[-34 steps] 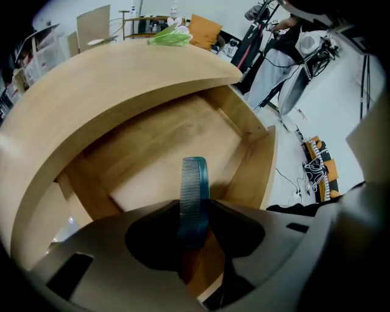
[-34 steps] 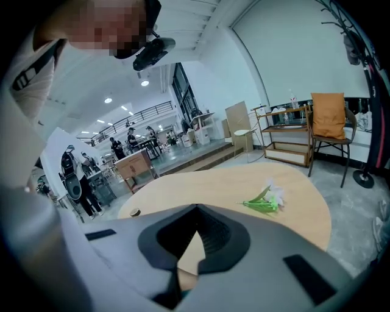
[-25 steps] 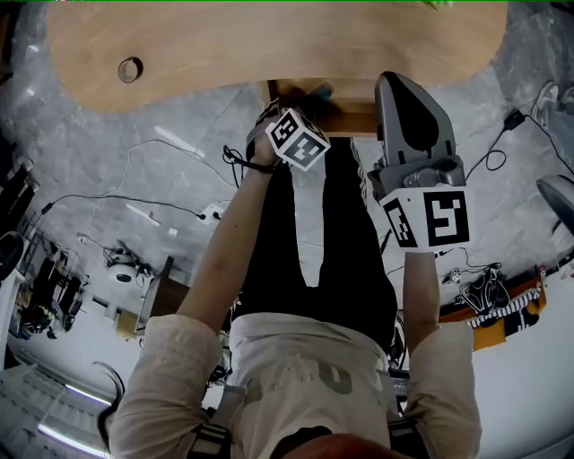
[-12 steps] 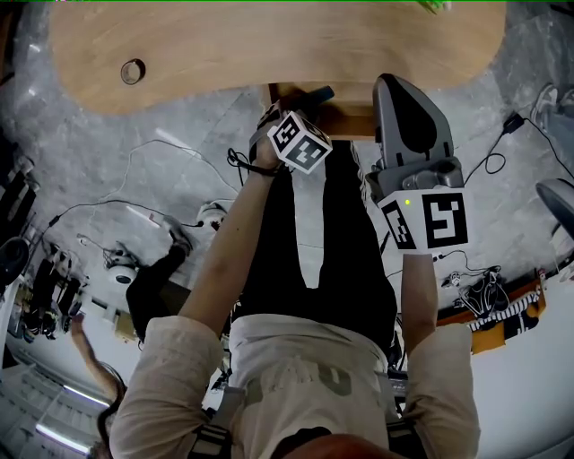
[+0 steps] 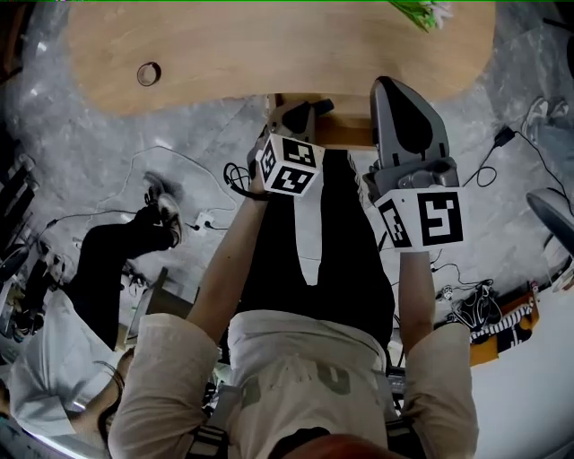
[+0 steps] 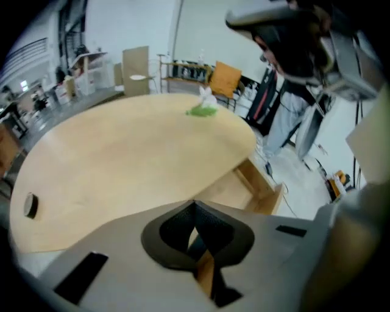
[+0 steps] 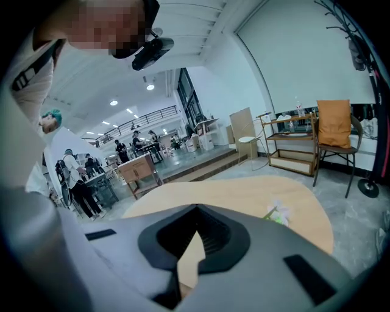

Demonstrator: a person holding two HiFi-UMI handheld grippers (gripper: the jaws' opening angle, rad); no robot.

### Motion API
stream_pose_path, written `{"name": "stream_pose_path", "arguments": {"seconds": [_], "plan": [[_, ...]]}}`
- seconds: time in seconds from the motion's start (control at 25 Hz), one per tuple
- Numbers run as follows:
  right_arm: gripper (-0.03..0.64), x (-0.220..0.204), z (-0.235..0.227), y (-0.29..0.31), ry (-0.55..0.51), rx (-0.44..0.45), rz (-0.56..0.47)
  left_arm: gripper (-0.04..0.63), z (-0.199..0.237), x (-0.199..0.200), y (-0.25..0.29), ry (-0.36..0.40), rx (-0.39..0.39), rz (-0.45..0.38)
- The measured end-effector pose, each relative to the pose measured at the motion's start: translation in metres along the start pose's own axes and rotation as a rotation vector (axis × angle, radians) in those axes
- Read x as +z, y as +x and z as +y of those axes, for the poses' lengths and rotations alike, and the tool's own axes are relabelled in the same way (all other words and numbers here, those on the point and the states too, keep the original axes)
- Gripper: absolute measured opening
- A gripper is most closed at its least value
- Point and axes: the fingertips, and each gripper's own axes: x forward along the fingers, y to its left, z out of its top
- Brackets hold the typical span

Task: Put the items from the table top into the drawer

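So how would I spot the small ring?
Find the big pale wooden table top and look towards its left end. The small dark ring lies there alone, hollow and round, unlike the green and white bundle at the right end.

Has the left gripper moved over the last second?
Yes. The left gripper has pulled back from the drawer toward the person; its jaws have just closed, empty.

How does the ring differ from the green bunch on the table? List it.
The ring is dark, the green bunch green and white. The ring is a neat hoop, the green bunch ragged. Both lie on the table, outside the drawer.
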Motion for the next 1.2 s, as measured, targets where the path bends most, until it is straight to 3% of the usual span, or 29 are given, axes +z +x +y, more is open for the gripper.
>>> {"name": "stream_pose_path", "arguments": {"seconds": [0.32, 0.52, 0.68, 0.84, 1.08, 1.12, 1.2], "plan": [[0.005, 0.067, 0.02, 0.01, -0.071, 0.018, -0.092, 0.008, 0.085, 0.151, -0.148, -0.3, 0.129, -0.514], [0.005, 0.096, 0.04, 0.02, -0.086, 0.045, -0.148, 0.008, 0.107, 0.207, -0.217, -0.263, 0.187, -0.713], [0.005, 0.101, 0.052, 0.028, -0.11, 0.073, -0.161, 0.008, 0.112, 0.221, -0.234, -0.269, 0.186, -0.782], [0.005, 0.092, 0.058, 0.032, -0.12, 0.091, -0.134, 0.008, 0.127, 0.212, -0.238, -0.318, 0.219, -0.791], [0.005, 0.078, 0.056, 0.041, -0.146, 0.086, -0.095, 0.009, 0.193, 0.166, -0.254, -0.422, 0.409, -0.797], [0.005, 0.076, 0.057, 0.043, -0.146, 0.084, -0.09, 0.036, 0.208, 0.154, -0.256, -0.449, 0.435, -0.791], [0.005, 0.073, 0.064, 0.048, -0.14, 0.084, -0.081, 0.176, 0.238, 0.125, -0.257, -0.504, 0.483, -0.754]]}}
